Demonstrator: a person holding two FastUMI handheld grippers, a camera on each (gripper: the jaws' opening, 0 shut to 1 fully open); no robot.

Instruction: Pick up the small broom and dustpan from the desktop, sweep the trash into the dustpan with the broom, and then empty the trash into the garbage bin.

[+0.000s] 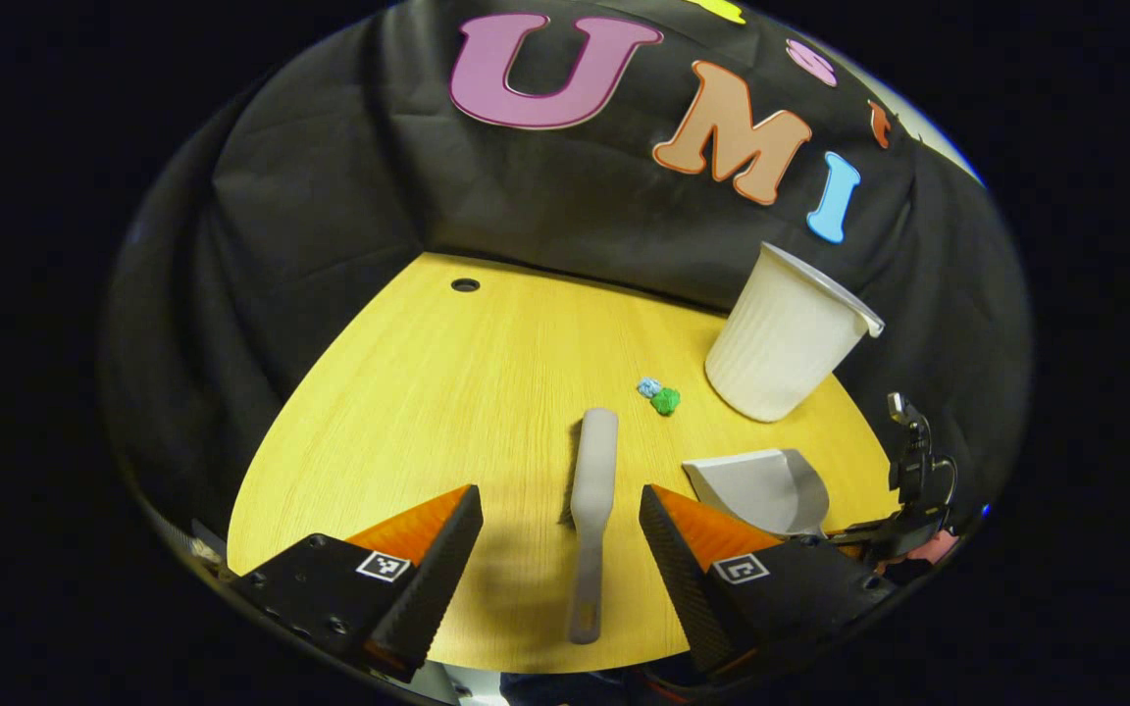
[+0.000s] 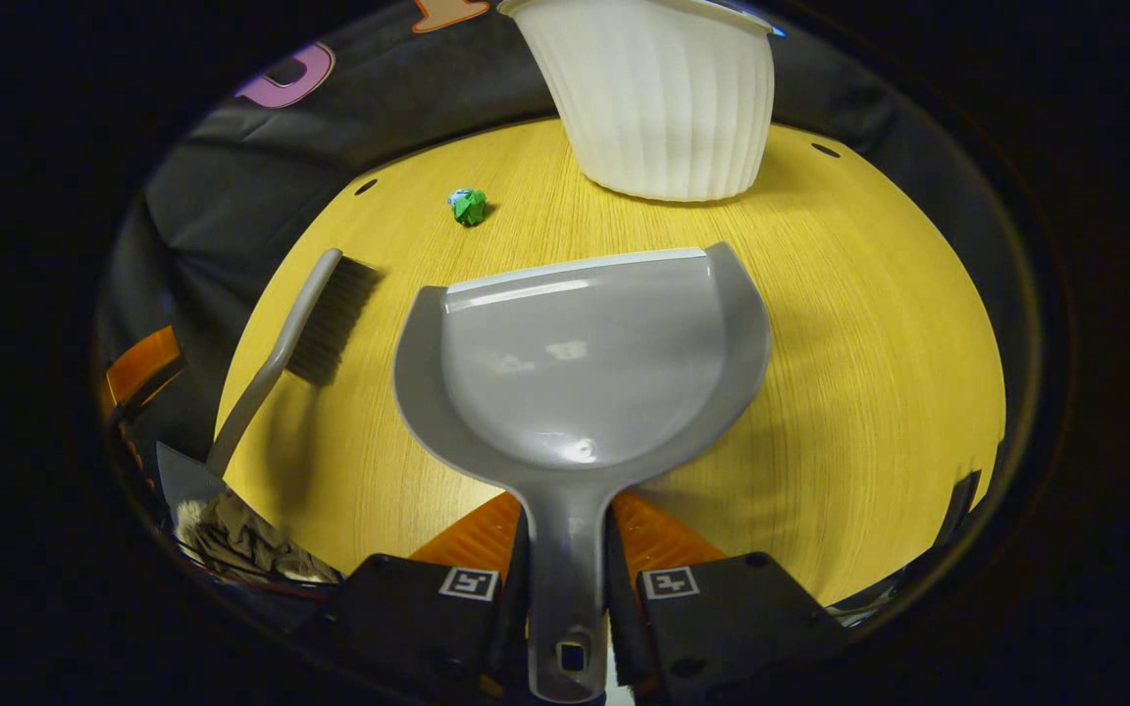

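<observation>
Bright overhead light, soft shadows, glare on the dustpan (image 2: 580,368), fisheye-warped edges.

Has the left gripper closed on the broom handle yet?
No, the left gripper has open jaws either side of the broom, not touching.

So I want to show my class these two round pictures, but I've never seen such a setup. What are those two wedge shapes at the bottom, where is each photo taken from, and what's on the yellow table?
No robot here: a person holds a two-finger gripper in each hand, and a camera rides on each, looking along its fingers. Those wedges are the fingers.

The left gripper view shows the left gripper open, its fingers on either side of the broom, which lies on the table.

The right gripper view shows the right gripper shut on the dustpan handle.

Also on the table: a white bin and small crumpled scraps, green and blue, the trash to sweep.
</observation>
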